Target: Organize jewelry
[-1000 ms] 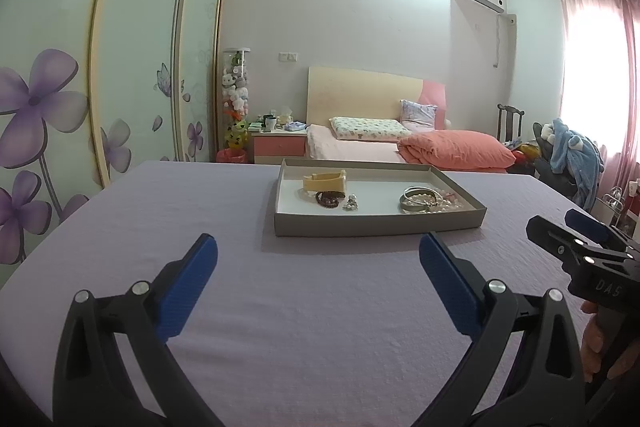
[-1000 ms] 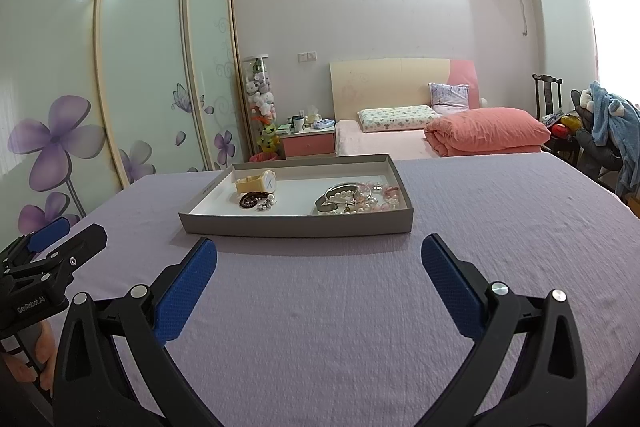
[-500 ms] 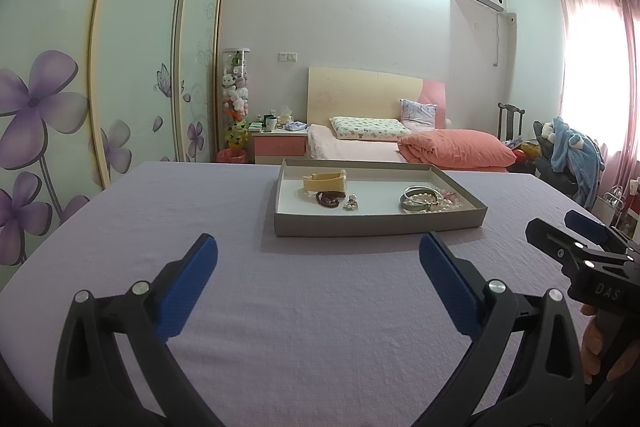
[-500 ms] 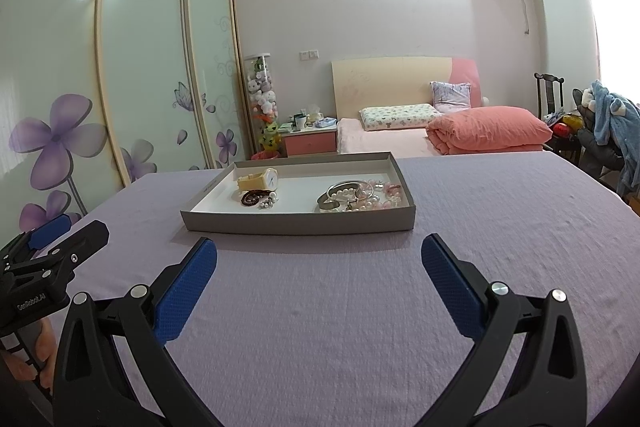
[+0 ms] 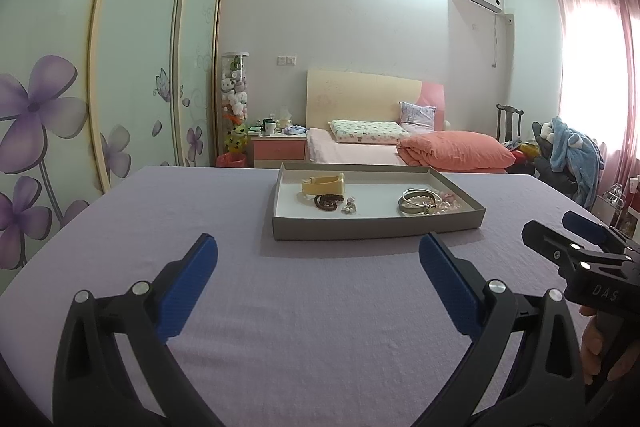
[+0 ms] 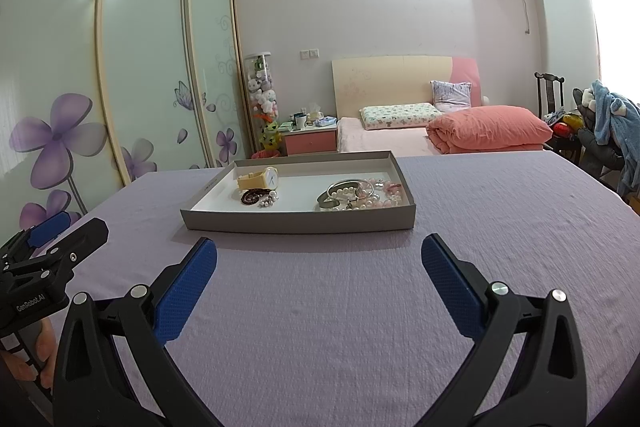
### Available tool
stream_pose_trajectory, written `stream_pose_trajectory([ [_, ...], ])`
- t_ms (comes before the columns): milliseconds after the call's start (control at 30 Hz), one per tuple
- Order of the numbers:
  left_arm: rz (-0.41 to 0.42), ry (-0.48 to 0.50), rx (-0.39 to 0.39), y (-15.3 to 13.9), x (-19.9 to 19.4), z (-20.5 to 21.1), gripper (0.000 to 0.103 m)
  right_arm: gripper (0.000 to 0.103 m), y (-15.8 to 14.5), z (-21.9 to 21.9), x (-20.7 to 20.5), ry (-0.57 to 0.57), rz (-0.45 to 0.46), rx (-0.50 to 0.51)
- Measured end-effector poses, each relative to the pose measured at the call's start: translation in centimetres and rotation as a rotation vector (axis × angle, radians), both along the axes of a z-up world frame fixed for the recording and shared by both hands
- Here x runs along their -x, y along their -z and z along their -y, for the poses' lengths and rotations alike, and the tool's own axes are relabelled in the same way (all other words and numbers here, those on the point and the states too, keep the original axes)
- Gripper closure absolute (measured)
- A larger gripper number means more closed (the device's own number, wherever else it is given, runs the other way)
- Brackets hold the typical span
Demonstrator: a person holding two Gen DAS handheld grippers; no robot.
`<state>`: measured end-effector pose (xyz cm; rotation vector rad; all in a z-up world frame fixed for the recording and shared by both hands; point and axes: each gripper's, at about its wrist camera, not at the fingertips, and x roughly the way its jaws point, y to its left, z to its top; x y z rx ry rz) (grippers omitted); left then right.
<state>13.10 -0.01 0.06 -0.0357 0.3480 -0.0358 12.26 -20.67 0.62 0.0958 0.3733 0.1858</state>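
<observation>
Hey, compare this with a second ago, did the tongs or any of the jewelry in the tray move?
Barely anything. The right tongs drifted slightly, so the tray sits a touch further right in their view. Nothing was grasped or released. Both the right and the left tongs stay open above the purple cloth, and the watch and bracelets lie unmoved.

- Table (image 6: 320, 307): lilac cloth, finely textured.
- Tray (image 6: 300, 223): grey walls, white floor.
- Watch (image 6: 258, 180): cream-yellow strap, white face.
- Bangle (image 6: 344, 191): silver, with pearl-white beads.
- Wardrobe doors (image 6: 140, 67): pale green glass, purple flowers.
- Duvet (image 6: 488, 129): coral.
- Gripper pads (image 6: 184, 287): blue, dotted.
</observation>
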Motion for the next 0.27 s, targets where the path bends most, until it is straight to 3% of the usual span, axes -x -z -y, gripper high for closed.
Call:
stream_pose_trajectory([
  [267, -0.002, 0.005, 0.004, 0.03, 0.06, 0.02, 0.004, 0.002, -0.06, 0.01, -0.07, -0.001, -0.001, 0.0],
])
